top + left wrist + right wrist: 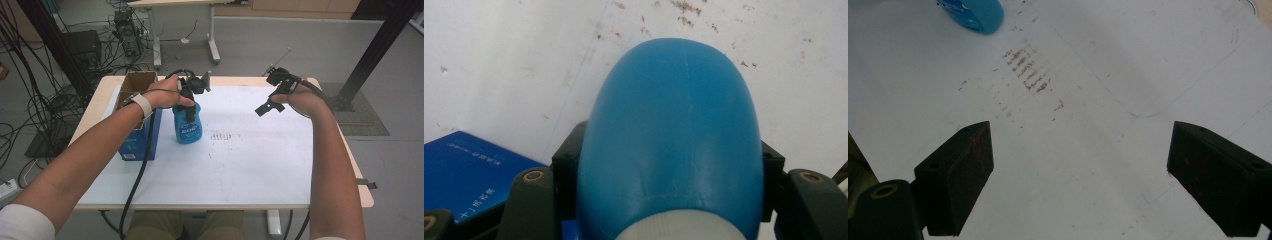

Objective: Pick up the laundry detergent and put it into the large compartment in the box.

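A blue plastic bottle [188, 126] with a white label stands upright on the white table top [240, 165], left of centre. My left gripper [189, 104] comes down on it from above and is shut on its upper part. In the left gripper view the bottle [674, 135] bulges between the two black jaws, which press on both its sides; a white collar shows at the bottom edge. My right gripper [269, 107] hovers over the right half of the table, open and holding nothing. Its two black pads [960, 175] stand wide apart above the bare surface, and the bottle's base [975, 14] shows far off.
A blue carton [141, 137] with an open brown cardboard box [135, 84] on it stands at the table's left edge, close beside the bottle. Reddish-brown smudges [222, 136] mark the table's middle. Cables and desk legs lie on the floor beyond.
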`<state>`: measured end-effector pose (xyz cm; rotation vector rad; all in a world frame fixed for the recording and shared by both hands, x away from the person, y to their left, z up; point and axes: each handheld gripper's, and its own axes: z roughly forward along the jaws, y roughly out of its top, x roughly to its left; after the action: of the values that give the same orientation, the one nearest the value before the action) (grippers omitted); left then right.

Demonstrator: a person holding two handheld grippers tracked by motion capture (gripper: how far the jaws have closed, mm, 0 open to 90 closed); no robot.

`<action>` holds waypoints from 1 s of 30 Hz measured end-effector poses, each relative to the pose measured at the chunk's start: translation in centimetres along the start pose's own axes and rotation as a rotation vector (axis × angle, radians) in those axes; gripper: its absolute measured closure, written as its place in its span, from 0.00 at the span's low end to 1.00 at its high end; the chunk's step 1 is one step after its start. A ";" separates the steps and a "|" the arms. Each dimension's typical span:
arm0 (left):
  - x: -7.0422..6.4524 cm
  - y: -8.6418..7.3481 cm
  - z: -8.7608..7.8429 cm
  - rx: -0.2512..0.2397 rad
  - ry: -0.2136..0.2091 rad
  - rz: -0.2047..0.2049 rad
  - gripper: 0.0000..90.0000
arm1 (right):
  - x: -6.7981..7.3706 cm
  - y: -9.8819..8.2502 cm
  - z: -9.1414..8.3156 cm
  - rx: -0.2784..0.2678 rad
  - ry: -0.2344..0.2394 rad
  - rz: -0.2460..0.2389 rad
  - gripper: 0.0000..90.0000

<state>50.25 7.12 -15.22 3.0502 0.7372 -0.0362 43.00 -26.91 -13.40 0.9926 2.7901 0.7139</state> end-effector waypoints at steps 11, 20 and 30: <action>-0.2 -0.2 0.0 -0.005 0.004 -0.001 0.42 | 0.1 -0.1 -0.2 -0.001 0.000 -0.001 0.12; -0.3 -0.3 -0.1 -0.005 0.008 -0.003 0.43 | 0.1 -0.3 -0.3 -0.004 -0.002 0.000 0.13; -0.4 -0.9 -1.0 0.000 0.019 -0.046 0.43 | 0.3 -0.3 -0.4 -0.006 -0.004 -0.001 0.13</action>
<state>49.49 7.72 -14.20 3.0374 0.8085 -0.0074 42.51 -27.02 -13.18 0.9908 2.7831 0.7183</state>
